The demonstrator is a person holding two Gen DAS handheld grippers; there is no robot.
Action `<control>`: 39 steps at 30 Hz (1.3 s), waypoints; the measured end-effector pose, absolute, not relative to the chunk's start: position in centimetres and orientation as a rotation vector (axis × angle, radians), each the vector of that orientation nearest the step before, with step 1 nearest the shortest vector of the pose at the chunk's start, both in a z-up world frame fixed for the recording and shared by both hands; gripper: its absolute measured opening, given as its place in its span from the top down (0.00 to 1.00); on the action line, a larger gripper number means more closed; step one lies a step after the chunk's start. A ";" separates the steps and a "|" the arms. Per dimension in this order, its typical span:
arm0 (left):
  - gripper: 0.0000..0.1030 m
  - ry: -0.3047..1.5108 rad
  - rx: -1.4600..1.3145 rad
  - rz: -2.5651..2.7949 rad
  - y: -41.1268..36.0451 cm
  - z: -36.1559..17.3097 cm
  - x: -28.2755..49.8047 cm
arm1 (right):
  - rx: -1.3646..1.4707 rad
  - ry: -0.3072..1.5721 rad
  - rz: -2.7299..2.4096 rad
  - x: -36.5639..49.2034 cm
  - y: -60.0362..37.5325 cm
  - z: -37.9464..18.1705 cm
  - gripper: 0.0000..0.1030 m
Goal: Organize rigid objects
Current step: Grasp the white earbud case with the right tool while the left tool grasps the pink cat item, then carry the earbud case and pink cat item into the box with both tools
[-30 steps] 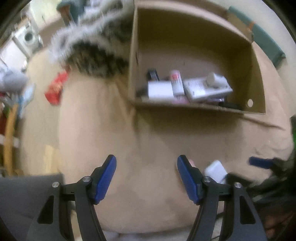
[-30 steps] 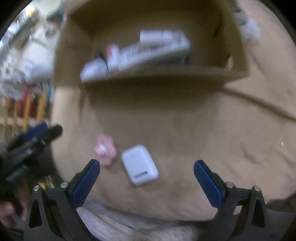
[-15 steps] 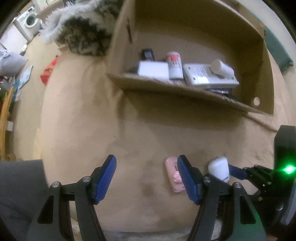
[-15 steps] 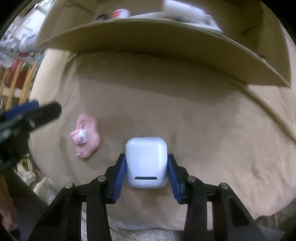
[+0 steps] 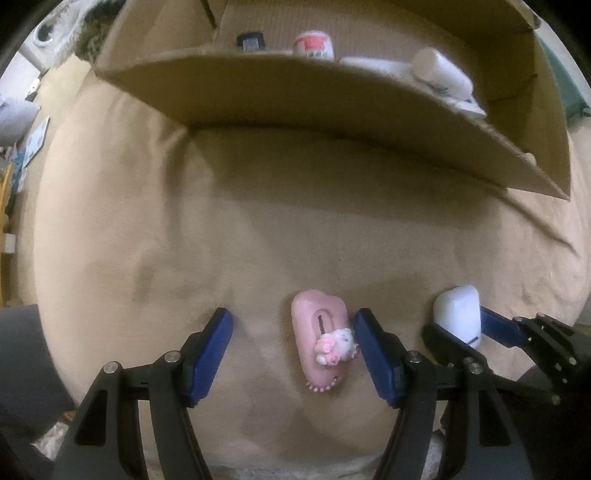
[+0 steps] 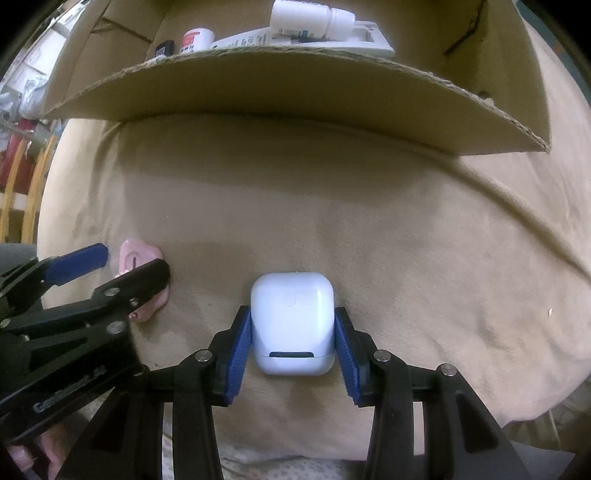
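A pink soap-shaped case with a small kitten charm (image 5: 317, 332) lies on the beige blanket (image 5: 258, 221). My left gripper (image 5: 291, 317) points down and stands open around it; the charm is right at the right-hand pad and the left-hand pad is well clear. Just to the right, my right gripper (image 6: 293, 314) is shut on a white earbuds case (image 6: 291, 295), both blue pads pressed on its sides. The right wrist view shows the left gripper (image 6: 135, 260) over the pink case (image 6: 138, 254). An open cardboard box (image 6: 295, 85) stands beyond them.
The box holds a white bottle (image 6: 306, 16), a flat white pack (image 6: 369, 40), a red-and-white can (image 6: 195, 38) and a small black item (image 6: 164, 46). A furry patterned throw (image 5: 88, 40) lies far left. A hand's fingers (image 6: 22, 454) show at the lower left.
My left gripper has come down over the pink case, which now sits between its fingers. My right gripper went from wide open to shut on the white case.
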State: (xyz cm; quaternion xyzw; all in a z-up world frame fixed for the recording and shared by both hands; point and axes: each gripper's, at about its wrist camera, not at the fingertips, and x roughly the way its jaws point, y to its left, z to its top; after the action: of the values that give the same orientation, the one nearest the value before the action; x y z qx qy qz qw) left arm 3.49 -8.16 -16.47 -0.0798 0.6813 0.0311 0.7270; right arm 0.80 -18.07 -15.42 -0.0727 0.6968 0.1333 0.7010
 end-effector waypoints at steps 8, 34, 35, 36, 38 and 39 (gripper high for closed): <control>0.73 1.499 -0.153 0.095 -7.9 -16.6 3.7 | -0.181 1.547 0.296 0.6 -16.6 -16.1 0.56; 0.73 1.398 -0.094 0.180 -5.7 -13.2 2.4 | -0.088 1.422 0.345 -0.8 -17.5 -12.7 0.56; 0.73 1.398 -0.093 0.181 -5.6 -13.3 2.3 | -0.087 1.418 0.347 0.1 -17.9 -12.8 0.56; 0.73 1.396 -0.092 0.181 -5.2 -13.6 2.2 | -0.086 1.414 0.349 0.1 -17.9 -12.6 0.56; 0.73 1.389 -0.091 0.185 -5.4 -13.4 2.3 | -0.083 1.407 0.352 0.4 -18.0 -12.7 0.56; 0.73 1.385 -0.092 0.187 -5.2 -13.3 2.2 | -0.080 1.402 0.354 0.4 -18.1 -12.6 0.56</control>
State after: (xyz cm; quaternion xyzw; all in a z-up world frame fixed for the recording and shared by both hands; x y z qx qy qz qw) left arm 2.17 -5.17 -13.26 -0.0426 0.6374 0.0860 0.7646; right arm 0.38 -18.10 -12.58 -0.0366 0.6414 0.1619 0.7490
